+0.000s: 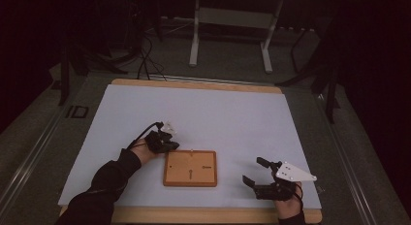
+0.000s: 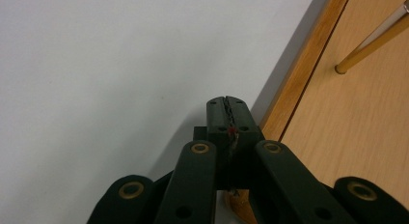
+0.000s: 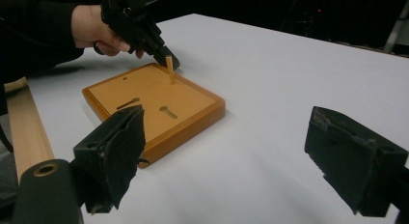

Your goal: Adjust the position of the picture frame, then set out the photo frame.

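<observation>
Dark room and the legs of another stand lie beyond the tabletop [image 1: 145, 118], which is covered by a pale sheet with a wooden rim showing at its near and far edges. On it, just ahead of the person, lies a flat wooden board [image 1: 190, 168] with two keyhole-shaped slots cut in its face. The left tool [image 1: 165, 143] sits at the board's far left corner, its jaws pressed fully together; in its own view a thin dark sliver with a spot of red runs along the seam between them, but what that is I cannot tell. A small wooden peg [image 3: 169, 68] stands slightly tilted on the board right at this tool's tip, seemingly touching it; whether the tool grips it or merely rests beside it cannot be settled from these views. The right tool [image 1: 255, 172] hovers well apart from the board, off its right edge, jaws spread wide with nothing between them. Seen from that tool, the board lies ahead and to the left, its long side running away toward the peg. The left hand [image 3: 94, 28] is plainly the nearer one, so any handling of the peg would likely fall to it, with the slots lying just inward from its tip.
</observation>
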Available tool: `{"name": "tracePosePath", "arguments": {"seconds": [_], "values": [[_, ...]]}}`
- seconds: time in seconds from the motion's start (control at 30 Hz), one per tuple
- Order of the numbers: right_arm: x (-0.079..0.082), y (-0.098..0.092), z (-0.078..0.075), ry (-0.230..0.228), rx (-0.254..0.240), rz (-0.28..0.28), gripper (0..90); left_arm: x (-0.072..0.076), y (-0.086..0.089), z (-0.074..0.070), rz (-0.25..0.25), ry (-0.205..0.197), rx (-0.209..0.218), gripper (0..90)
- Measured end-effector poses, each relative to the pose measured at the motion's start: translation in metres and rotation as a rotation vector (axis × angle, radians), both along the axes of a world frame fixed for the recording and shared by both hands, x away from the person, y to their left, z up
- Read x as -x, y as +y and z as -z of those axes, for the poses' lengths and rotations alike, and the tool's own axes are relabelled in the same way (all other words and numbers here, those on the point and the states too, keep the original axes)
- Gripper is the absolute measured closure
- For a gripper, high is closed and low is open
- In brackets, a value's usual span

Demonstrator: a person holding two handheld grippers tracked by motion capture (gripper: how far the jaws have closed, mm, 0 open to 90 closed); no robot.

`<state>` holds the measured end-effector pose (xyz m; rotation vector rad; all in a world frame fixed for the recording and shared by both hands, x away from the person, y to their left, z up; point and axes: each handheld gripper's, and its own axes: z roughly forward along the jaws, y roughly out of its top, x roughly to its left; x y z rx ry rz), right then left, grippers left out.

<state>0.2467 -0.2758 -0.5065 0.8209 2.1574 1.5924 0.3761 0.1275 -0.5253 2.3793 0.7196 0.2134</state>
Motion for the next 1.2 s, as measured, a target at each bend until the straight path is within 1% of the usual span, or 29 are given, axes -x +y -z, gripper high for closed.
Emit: {"name": "tracePosePath", "arguments": {"seconds": [0.03,0.07,0.1,0.13,0.17,0.2,0.23,0.27,0.3,0.33,0.4,0.43,0.47,0.5,0.6,0.67,0.7,0.77,0.8,0.83,0.87,0.9,0.97,1.0,1.03,1.07,1.13,1.17,1.2], "values": [[0.000,0.000,0.000,0.000,-0.001,-0.001,14.0,0.000,0.002,-0.001,-0.008,-0.010,0.012,90.0],[0.000,0.000,0.000,-0.003,-0.001,-0.001,14.0,-0.001,0.003,-0.001,-0.015,-0.010,0.026,89.9],[0.000,0.000,0.000,-0.003,-0.001,-0.002,14.0,0.000,0.005,-0.003,-0.016,-0.016,0.049,89.8],[0.000,0.000,0.000,-0.001,-0.001,-0.001,14.0,0.000,0.006,-0.005,-0.024,-0.028,0.055,89.5],[0.000,0.000,0.000,-0.001,0.001,-0.001,14.0,0.000,0.008,-0.007,-0.033,-0.034,0.065,86.3],[0.000,0.000,0.000,0.001,0.001,-0.002,14.0,0.001,0.010,-0.009,-0.031,-0.035,0.077,82.1],[0.000,0.000,0.000,0.001,0.001,-0.003,14.0,0.002,0.011,-0.012,-0.029,-0.040,0.082,80.0],[0.000,0.000,0.000,0.000,0.002,-0.003,14.0,0.003,0.012,-0.014,-0.036,-0.052,0.092,79.9],[0.000,0.000,0.000,-0.001,0.003,-0.004,14.0,0.005,0.015,-0.017,-0.037,-0.052,0.114,79.9],[0.000,0.000,0.000,-0.001,0.002,-0.005,14.0,0.007,0.016,-0.019,-0.034,-0.050,0.127,79.8],[0.000,0.000,0.000,-0.001,0.002,-0.005,14.0,0.009,0.017,-0.021,-0.030,-0.050,0.130,76.6],[0.000,0.000,0.000,-0.001,0.003,-0.005,14.0,0.013,0.020,-0.025,-0.025,-0.041,0.150,76.6],[0.000,0.000,0.001,0.003,0.001,-0.005,14.0,0.016,0.021,-0.026,-0.024,-0.039,0.156,72.3],[0.000,0.001,0.001,0.001,0.003,-0.005,14.0,0.018,0.022,-0.027,-0.019,-0.039,0.161,71.6],[0.000,0.001,0.001,0.004,0.004,-0.009,14.0,0.027,0.024,-0.031,-0.010,-0.052,0.177,65.0],[-0.001,0.002,0.001,0.009,0.006,-0.011,14.0,0.033,0.025,-0.034,-0.004,-0.057,0.198,61.3],[-0.001,0.002,0.001,0.008,0.005,-0.014,14.0,0.035,0.025,-0.035,0.001,-0.061,0.195,60.8],[-0.001,0.003,0.001,0.004,0.002,-0.018,14.0,0.039,0.026,-0.038,0.011,-0.066,0.209,59.0],[-0.001,0.003,0.001,0.004,0.002,-0.018,14.0,0.039,0.026,-0.038,0.011,-0.066,0.209,58.4],[-0.001,0.004,0.001,0.000,0.002,-0.017,14.0,0.045,0.026,-0.041,0.024,-0.068,0.233,58.4],[0.000,0.004,0.000,-0.005,-0.003,-0.018,14.0,0.047,0.026,-0.042,0.028,-0.078,0.243,55.1],[0.000,0.004,0.000,-0.007,0.000,-0.016,14.0,0.049,0.027,-0.043,0.034,-0.076,0.256,55.0],[0.000,0.005,0.000,-0.012,0.003,-0.015,14.0,0.056,0.026,-0.046,0.043,-0.095,0.278,55.0],[0.000,0.005,0.000,-0.012,0.003,-0.015,14.0,0.056,0.026,-0.046,0.043,-0.095,0.278,55.0],[0.000,0.005,0.000,-0.012,0.003,-0.017,13.9,0.061,0.025,-0.048,0.054,-0.107,0.292,55.0],[0.000,0.005,-0.001,-0.018,-0.008,0.002,14.0,0.063,0.024,-0.049,0.057,-0.117,0.294,53.2],[0.000,0.004,-0.002,-0.021,-0.022,0.005,14.0,0.067,0.021,-0.049,0.063,-0.127,0.309,53.2],[0.000,0.004,-0.002,-0.023,-0.021,0.010,14.0,0.068,0.020,-0.049,0.060,-0.136,0.314,53.3],[0.000,0.004,-0.002,-0.024,-0.018,0.010,14.0,0.069,0.019,-0.048,0.065,-0.132,0.318,53.3]]}}
